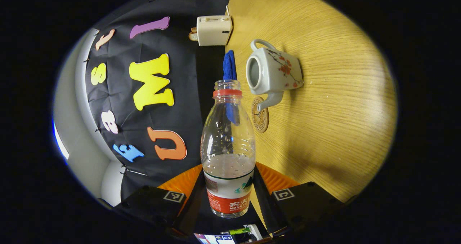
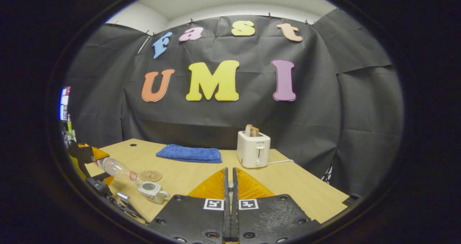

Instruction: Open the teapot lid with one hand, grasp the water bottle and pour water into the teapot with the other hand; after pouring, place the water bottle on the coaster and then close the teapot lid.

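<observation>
My left gripper clamps the water bottle, tipped over the lidless teapot near the tabletop's left edge; I judge pouring is underway. Next comes the coaster beside it. My right gripper is clenched; whether it holds the lid I cannot tell.

Toaster and towel line the table's far edge.

On the pale wooden table, the white floral teapot stood just before the round cork coaster; the folded blue towel lay behind, left of the white toaster.
</observation>
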`<state>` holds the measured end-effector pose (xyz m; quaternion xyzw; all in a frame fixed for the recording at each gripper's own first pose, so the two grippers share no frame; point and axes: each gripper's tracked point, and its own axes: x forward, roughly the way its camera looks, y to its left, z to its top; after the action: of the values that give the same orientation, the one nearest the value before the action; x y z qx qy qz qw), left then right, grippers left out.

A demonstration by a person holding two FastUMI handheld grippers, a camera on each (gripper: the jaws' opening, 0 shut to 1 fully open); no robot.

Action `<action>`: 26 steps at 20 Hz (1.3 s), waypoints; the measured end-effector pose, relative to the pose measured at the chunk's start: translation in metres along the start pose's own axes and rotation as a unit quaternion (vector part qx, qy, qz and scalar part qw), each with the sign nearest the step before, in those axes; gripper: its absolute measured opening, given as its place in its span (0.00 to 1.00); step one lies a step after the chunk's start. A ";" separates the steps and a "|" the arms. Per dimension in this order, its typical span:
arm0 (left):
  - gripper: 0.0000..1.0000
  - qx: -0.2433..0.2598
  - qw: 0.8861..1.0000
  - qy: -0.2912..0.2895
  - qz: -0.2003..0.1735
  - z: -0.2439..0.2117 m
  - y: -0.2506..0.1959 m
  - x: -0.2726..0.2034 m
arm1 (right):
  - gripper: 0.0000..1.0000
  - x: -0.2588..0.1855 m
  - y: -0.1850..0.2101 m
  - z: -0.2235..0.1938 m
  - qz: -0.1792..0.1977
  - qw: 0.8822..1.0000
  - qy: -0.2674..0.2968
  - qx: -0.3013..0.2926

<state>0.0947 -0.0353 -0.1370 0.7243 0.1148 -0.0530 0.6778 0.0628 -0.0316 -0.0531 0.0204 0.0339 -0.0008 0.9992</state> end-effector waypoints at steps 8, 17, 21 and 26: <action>0.74 0.092 0.996 0.011 0.005 0.005 0.024 0.009 | 0.00 -0.002 -0.006 0.006 0.003 1.000 -0.003 0.015; 0.74 0.183 0.983 0.020 0.008 0.017 0.040 0.012 | 0.00 -0.005 -0.015 0.008 0.001 0.999 -0.002 0.033; 0.74 0.216 0.976 0.020 0.008 0.024 0.045 0.014 | 0.00 -0.003 -0.013 0.008 0.000 1.000 -0.002 0.025; 0.74 0.245 0.969 0.030 0.017 0.020 0.059 0.014 | 0.00 -0.005 -0.011 0.009 0.004 1.000 -0.003 0.025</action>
<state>0.1241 -0.0574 -0.0850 0.8711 0.1062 -0.0465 0.4772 0.0587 -0.0426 -0.0442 0.0459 0.0308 0.0027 0.9985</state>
